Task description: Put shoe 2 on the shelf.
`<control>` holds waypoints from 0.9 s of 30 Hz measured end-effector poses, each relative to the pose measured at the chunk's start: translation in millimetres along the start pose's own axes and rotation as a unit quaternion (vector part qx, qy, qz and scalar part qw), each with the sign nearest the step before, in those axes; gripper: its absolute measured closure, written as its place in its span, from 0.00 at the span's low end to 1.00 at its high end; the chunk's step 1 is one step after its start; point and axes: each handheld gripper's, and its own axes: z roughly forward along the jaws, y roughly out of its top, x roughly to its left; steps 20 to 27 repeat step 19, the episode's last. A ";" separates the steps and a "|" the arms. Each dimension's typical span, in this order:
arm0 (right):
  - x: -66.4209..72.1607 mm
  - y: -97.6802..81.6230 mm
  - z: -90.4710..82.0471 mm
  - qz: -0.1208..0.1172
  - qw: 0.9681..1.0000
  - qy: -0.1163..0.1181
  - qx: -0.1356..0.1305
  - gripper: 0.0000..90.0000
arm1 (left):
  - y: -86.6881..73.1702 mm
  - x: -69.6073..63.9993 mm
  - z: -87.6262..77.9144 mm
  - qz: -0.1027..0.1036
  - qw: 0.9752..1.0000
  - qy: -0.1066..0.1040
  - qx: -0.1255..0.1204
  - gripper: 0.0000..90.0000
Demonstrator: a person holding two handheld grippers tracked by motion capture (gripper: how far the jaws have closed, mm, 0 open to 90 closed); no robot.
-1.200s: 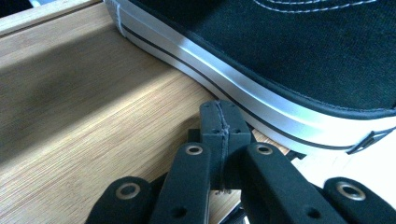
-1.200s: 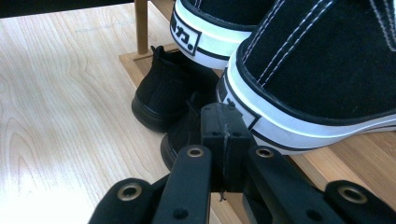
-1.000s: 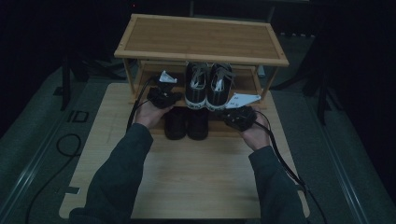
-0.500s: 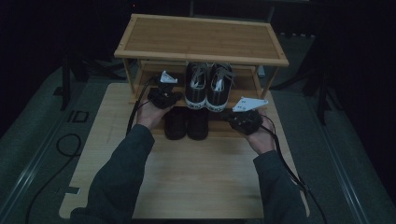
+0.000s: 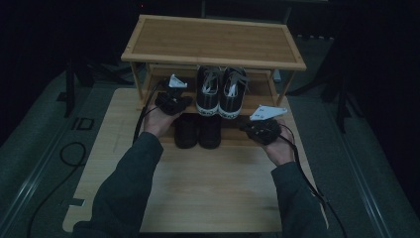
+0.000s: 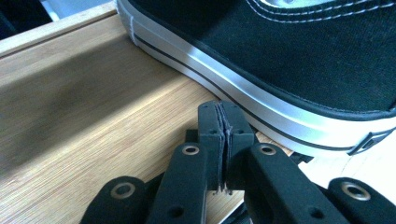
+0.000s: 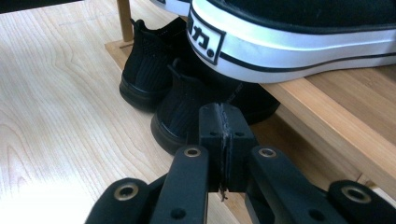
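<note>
The right gripper [image 5: 255, 130] is sliding back off the rack [image 5: 213, 44], both sets of jaws pinched shut and holding nothing, the left gripper [image 5: 173, 101] sitting beside the 2 sneakers [image 5: 220, 91] on the shelf, black shoes [image 5: 198, 130] parked underneath, so this is looking basically finished.

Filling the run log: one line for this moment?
left claw: shut, empty, beside sneaker | right claw: shut, empty, near black shoes | rack

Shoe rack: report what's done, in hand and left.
Done: the sneakers sit on the rack's middle shelf, and the black shoes stand paired below them. In hand: nothing; the left gripper and right gripper have their jaws shut and empty. Left: no shoe lies loose.
</note>
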 end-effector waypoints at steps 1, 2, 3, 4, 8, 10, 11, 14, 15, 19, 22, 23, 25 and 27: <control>-0.1 -0.4 0.2 0.001 1.000 0.000 0.001 0.98 | 0.0 0.5 -0.9 0.000 1.000 0.000 -0.001 0.99; -0.5 -1.3 0.8 0.000 1.000 -0.001 0.002 0.98 | 0.0 0.6 -1.6 0.001 1.000 0.000 -0.001 0.99; -0.4 -2.3 1.3 0.001 1.000 0.000 0.004 0.98 | 0.1 0.6 -2.4 0.002 1.000 0.000 -0.002 0.99; -0.4 -2.3 1.3 0.001 1.000 0.000 0.004 0.98 | 0.1 0.4 -3.1 0.002 1.000 0.000 -0.003 0.99; -0.9 -4.3 1.8 0.003 1.000 -0.002 0.005 0.98 | 0.5 -0.5 -6.4 0.009 1.000 0.000 -0.002 0.98; -1.5 -5.0 1.5 0.004 1.000 -0.002 0.006 0.98 | 0.5 -0.8 -8.1 0.010 1.000 0.000 -0.004 0.98; -2.0 -5.9 0.8 0.005 1.000 -0.003 0.006 0.98 | 0.6 -0.7 -9.2 0.014 1.000 0.000 -0.002 0.98; -2.5 -6.5 -0.1 0.004 1.000 -0.005 0.008 0.98 | 0.2 -1.3 -11.1 0.017 1.000 0.001 -0.002 0.98; -2.2 -6.8 -0.9 0.004 1.000 -0.006 0.008 0.98 | -0.4 -1.8 -12.6 0.018 1.000 0.000 -0.003 0.98; -2.6 -8.3 -1.1 0.005 1.000 -0.007 0.010 0.98 | -1.8 -3.6 -16.5 0.024 1.000 0.001 -0.006 0.97; -2.6 -8.3 -1.1 0.005 1.000 -0.007 0.010 0.98 | -1.8 -3.6 -16.5 0.024 1.000 0.001 -0.006 0.97; -2.6 -8.3 -1.1 0.005 1.000 -0.007 0.010 0.98 | -1.8 -3.6 -16.5 0.024 1.000 0.001 -0.006 0.97; -2.6 -8.3 -1.1 0.005 1.000 -0.007 0.010 0.98 | -1.8 -3.6 -16.5 0.024 1.000 0.001 -0.006 0.97; -2.6 -8.3 -1.1 0.005 1.000 -0.007 0.010 0.98 | -1.8 -3.6 -16.5 0.024 1.000 0.001 -0.006 0.97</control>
